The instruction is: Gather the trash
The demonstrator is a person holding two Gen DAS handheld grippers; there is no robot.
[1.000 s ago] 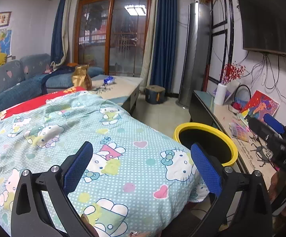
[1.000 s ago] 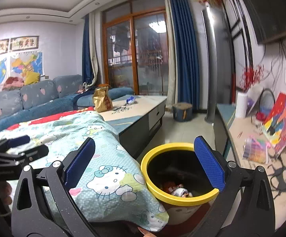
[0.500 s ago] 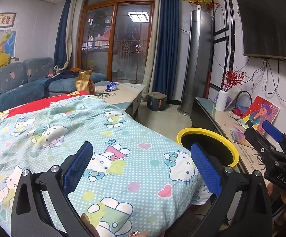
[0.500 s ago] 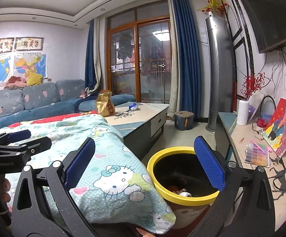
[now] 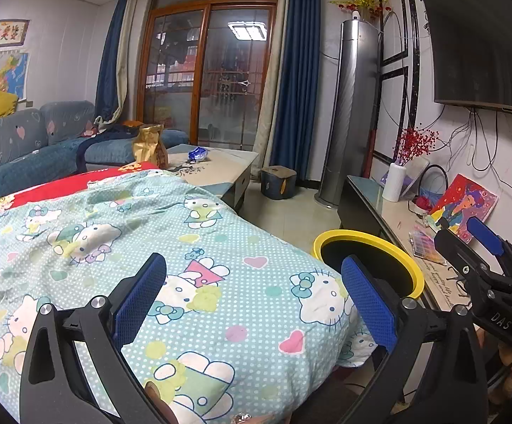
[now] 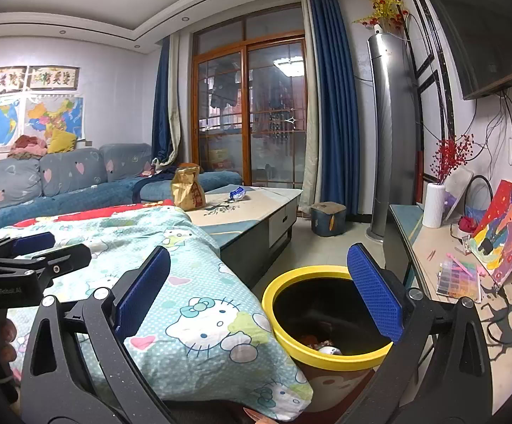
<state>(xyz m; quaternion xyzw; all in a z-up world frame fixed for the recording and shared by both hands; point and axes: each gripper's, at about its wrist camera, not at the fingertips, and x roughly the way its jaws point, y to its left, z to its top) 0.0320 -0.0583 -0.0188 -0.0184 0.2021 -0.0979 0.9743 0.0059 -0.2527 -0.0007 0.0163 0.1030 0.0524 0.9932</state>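
Note:
A yellow-rimmed trash bin stands on the floor by the quilt's corner, with a few scraps of trash at its bottom. In the left wrist view only the bin's rim shows. On the coffee table stand a brown paper bag and a blue wrapper. My right gripper hangs open and empty over the bin's near edge. My left gripper is open and empty above the Hello Kitty quilt. Each gripper shows in the other's view: right gripper, left gripper.
The coffee table lies beyond the quilt, and a blue sofa runs along the left wall. On the right a TV cabinet carries a white vase, a painting and a bead box. A grey stool and a tall air conditioner stand at the back.
Both views have tilted up and levelled a little, so more ceiling shows. Both grippers stayed open and empty, and nothing on the table or in the bin moved.

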